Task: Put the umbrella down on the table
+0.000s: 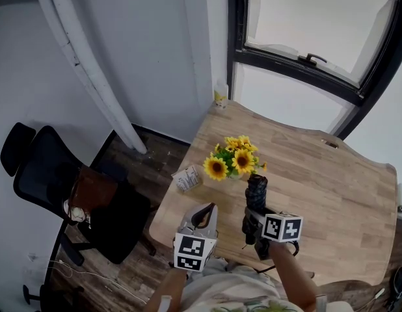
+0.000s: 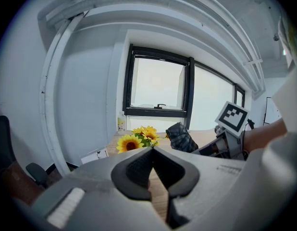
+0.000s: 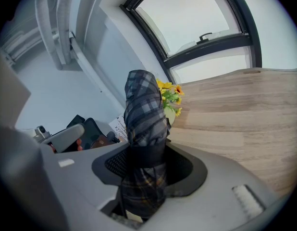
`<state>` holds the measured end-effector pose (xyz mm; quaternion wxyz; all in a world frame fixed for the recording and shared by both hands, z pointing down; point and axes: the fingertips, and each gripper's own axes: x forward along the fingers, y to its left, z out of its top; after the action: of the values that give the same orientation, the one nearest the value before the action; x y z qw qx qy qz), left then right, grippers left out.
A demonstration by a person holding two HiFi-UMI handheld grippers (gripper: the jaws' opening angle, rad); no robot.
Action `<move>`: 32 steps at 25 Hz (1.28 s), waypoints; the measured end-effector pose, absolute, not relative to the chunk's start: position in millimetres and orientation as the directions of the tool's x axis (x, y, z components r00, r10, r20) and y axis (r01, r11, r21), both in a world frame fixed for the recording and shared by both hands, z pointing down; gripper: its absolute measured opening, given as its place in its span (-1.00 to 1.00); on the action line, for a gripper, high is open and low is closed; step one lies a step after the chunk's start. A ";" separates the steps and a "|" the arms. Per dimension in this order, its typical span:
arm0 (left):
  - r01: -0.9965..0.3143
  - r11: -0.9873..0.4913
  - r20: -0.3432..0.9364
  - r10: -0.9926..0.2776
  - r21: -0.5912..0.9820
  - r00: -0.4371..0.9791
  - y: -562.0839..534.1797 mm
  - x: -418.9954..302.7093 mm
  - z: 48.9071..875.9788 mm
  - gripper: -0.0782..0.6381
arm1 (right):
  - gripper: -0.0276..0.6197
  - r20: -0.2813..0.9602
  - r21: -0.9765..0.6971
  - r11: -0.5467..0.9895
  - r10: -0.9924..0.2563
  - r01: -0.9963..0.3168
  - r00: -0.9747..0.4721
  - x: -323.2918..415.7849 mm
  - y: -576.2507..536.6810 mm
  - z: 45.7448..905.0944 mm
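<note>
Folded plaid umbrella [image 3: 143,124] clamped between the pads of the right claw [image 3: 146,165], gripped around its strapped middle. Long axis in line with the claw's own pointing direction, free end sticking out ahead toward the sunflowers [image 1: 232,160] and tilted upward rather than flat. In the head view, held over the near part of the wooden worktop [image 1: 331,181], just short of the flowers; contact with the wood not discernible. Left claw [image 1: 203,214] just beside it on the left, pads together at the tips with nothing between them, hovering at the worktop's near-left edge. Bare wood to the right of the flowers. Likely need: lowering and levelling the umbrella until lengthwise on the wood, clear of the flowers, then letting go.
</note>
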<state>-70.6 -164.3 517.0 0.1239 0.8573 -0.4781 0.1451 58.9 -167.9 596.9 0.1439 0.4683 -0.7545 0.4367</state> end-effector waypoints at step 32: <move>-0.847 -0.520 0.401 -0.757 0.108 0.516 -181.6 -74.1 537.3 -0.77 | -0.29 0.722 -0.530 0.072 -0.483 -0.845 -0.494 63.3 -173.5 650.0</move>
<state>-74.1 -181.6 537.3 0.1464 0.8582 -0.4673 0.1538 63.3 -173.5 650.0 0.1828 0.4684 -0.7091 0.4944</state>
